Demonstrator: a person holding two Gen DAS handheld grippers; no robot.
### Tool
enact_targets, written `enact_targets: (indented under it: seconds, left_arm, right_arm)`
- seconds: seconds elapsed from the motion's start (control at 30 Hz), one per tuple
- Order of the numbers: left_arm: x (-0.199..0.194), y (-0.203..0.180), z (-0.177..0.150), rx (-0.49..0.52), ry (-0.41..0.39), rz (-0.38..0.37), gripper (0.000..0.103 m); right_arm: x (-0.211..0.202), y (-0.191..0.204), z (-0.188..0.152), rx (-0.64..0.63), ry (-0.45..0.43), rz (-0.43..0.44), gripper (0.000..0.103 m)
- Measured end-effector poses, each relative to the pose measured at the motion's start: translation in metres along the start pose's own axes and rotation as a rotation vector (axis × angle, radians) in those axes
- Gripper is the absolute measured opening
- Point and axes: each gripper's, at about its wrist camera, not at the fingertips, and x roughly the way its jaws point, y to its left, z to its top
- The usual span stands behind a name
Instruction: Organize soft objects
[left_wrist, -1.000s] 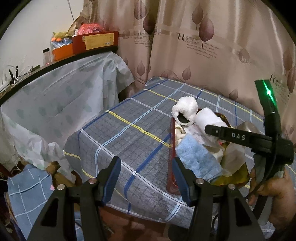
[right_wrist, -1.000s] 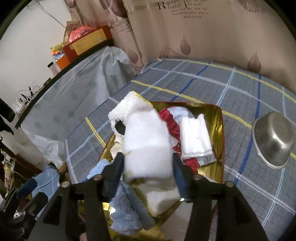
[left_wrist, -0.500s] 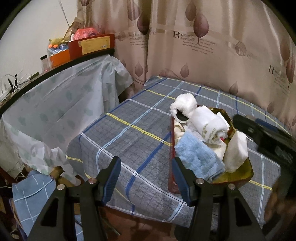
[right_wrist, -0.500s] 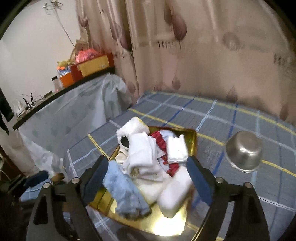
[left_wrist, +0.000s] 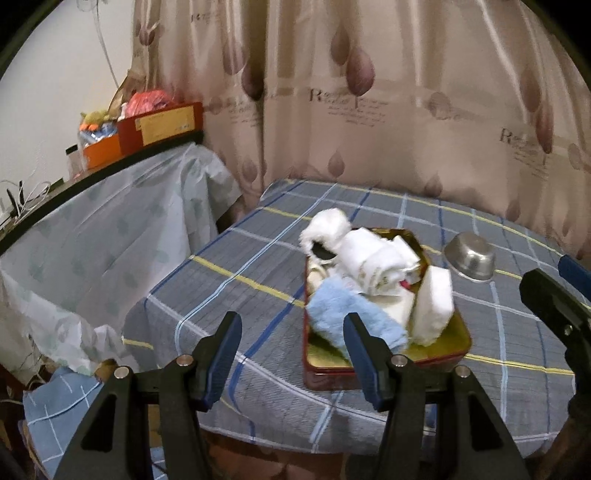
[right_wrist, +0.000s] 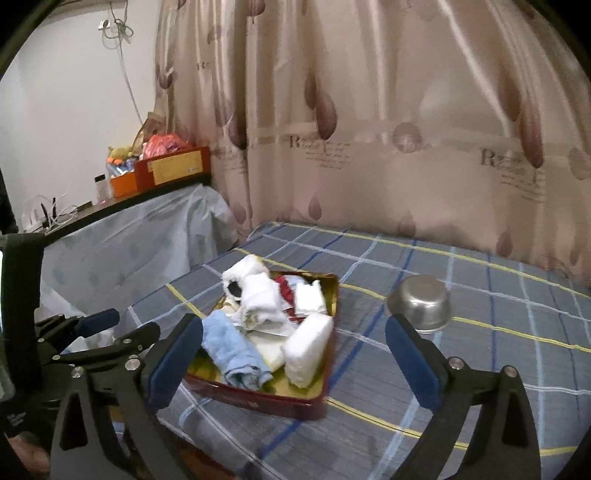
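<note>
A red tin tray (left_wrist: 369, 371) (right_wrist: 258, 400) with a gold inside stands on the checked tablecloth. It holds a blue rolled towel (left_wrist: 343, 314) (right_wrist: 232, 350), a white rolled towel (left_wrist: 373, 262) (right_wrist: 262, 299), a white folded towel (left_wrist: 432, 306) (right_wrist: 308, 345), a fluffy white piece (left_wrist: 328, 225) (right_wrist: 240, 271) and a red cloth (right_wrist: 286, 288). My left gripper (left_wrist: 291, 332) (right_wrist: 99, 325) hovers open before the tray's near left corner, holding nothing. My right gripper (right_wrist: 291, 332) (left_wrist: 554, 302) hangs back from the tray, its jaws opening wide with nothing between them.
An upturned steel bowl (left_wrist: 469, 256) (right_wrist: 419, 304) sits right of the tray. A leaf-print curtain (right_wrist: 369, 147) closes off the back. On the left, a cloth-covered shelf (left_wrist: 110, 229) carries boxes (left_wrist: 159, 125). The table's near edge lies just below both grippers.
My right gripper let go of the white rolled towel, which now lies in the tray, drew back and upward, and its jaws spread wide. The left gripper shifted slightly and stayed open.
</note>
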Motion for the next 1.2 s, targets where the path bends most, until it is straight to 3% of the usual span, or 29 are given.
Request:
enact_targets:
  seconds: [0.3,0.7,0.87,1.0,1.2]
  left_arm:
    - [-0.018,-0.011,0.001,0.021,-0.052,-0.073,0.059]
    - [-0.031,-0.012,-0.002,0.023,-0.086,-0.067,0.059]
    - [-0.047,-0.012,0.002,0.034,-0.104,-0.04,0.059]
    - [-0.06,-0.01,0.002,0.051,-0.093,0.0,0.065]
    - [-0.077,0.004,-0.006,0.021,-0.097,-0.039,0.067]
  right_arm:
    - [-0.024,-0.007,-0.009,0.009,-0.028,-0.06,0.101]
    - [-0.03,0.003,-0.021,0.012,-0.066,-0.179,0.102]
    - [-0.041,0.007,-0.017,0.01,-0.109,-0.163,0.102]
    - [-0.048,0.006,-0.016,0.012,-0.139,-0.177,0.102]
    - [-0.048,0.009,-0.02,0.023,-0.144,-0.213,0.102]
